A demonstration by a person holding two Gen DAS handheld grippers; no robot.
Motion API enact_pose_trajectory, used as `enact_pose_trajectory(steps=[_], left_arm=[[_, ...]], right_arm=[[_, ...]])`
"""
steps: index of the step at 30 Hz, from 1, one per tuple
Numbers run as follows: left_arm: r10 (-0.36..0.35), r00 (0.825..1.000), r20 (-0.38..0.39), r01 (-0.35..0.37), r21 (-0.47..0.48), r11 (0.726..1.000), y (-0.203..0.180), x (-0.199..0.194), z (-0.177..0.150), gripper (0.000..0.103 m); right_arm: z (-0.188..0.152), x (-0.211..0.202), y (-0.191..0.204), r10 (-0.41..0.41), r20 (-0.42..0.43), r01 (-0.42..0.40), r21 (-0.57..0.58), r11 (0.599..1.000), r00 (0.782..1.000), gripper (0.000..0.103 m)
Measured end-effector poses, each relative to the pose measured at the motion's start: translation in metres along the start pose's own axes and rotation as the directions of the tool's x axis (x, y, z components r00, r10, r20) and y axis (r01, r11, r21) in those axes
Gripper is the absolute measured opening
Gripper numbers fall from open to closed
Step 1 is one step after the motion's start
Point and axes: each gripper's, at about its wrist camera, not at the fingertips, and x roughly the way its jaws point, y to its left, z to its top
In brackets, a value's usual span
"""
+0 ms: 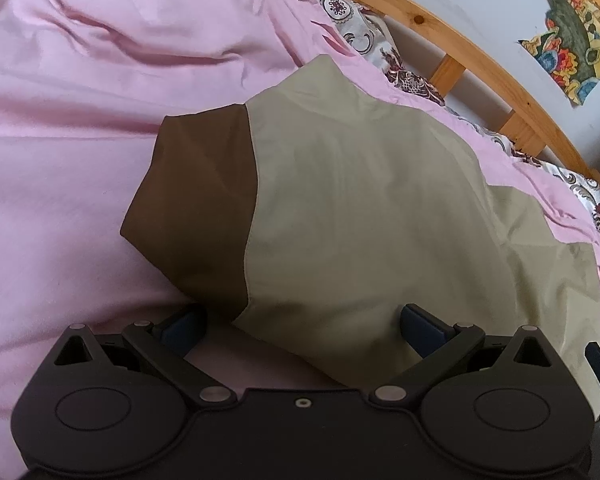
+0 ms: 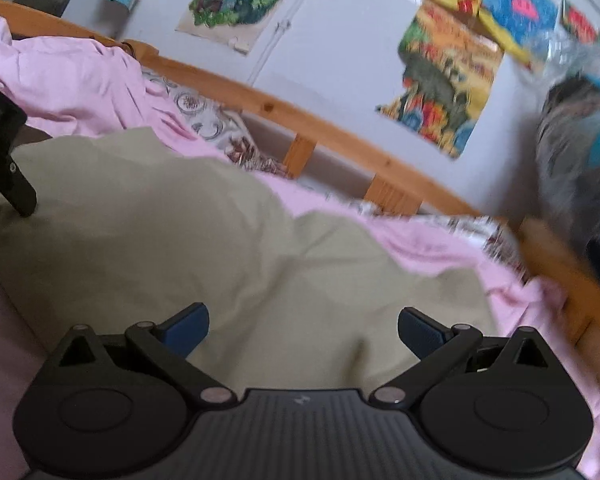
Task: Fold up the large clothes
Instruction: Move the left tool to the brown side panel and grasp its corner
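A large garment (image 1: 360, 208) lies folded on the pink bedsheet (image 1: 60, 160): beige body with a brown sleeve (image 1: 196, 208) on its left. My left gripper (image 1: 302, 326) is open, its blue-padded fingers (image 1: 418, 326) spread over the garment's near edge with nothing between them. In the right wrist view the same beige garment (image 2: 188, 232) fills the middle. My right gripper (image 2: 302, 326) is open above its near part, holding nothing. The left gripper's black body (image 2: 4, 148) shows at the left edge of that view.
A curved wooden bed rail (image 1: 460, 40) runs along the far side, with a patterned sheet (image 1: 404, 72) beneath the pink one. Colourful pictures (image 2: 440, 80) hang on the white wall. A blurred grey and blue bundle (image 2: 580, 152) sits at the right.
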Motion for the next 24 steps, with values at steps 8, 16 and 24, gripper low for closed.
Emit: enact_pose_trajectory(steps=[8,16,24], left_arm=[[0.003,1.000,-0.004,-0.003,0.003,1.000,0.000,-0.001,-0.001,0.102],[-0.031,0.999,0.014,0.030,0.023,0.999,0.002,0.006,0.004,0.102],[-0.036,0.992,0.121,0.043,-0.053,0.998,0.007,0.012,0.002,0.098]], right_arm=[[-0.004,0.000,0.001,-0.001,0.003,0.001,0.008,1.000,1.000,0.103],[-0.005,-0.002,0.005,-0.011,0.011,0.010,0.006,1.000,1.000,0.103],[-0.005,-0.003,0.007,-0.016,0.018,0.016,0.002,1.000,1.000,0.103]])
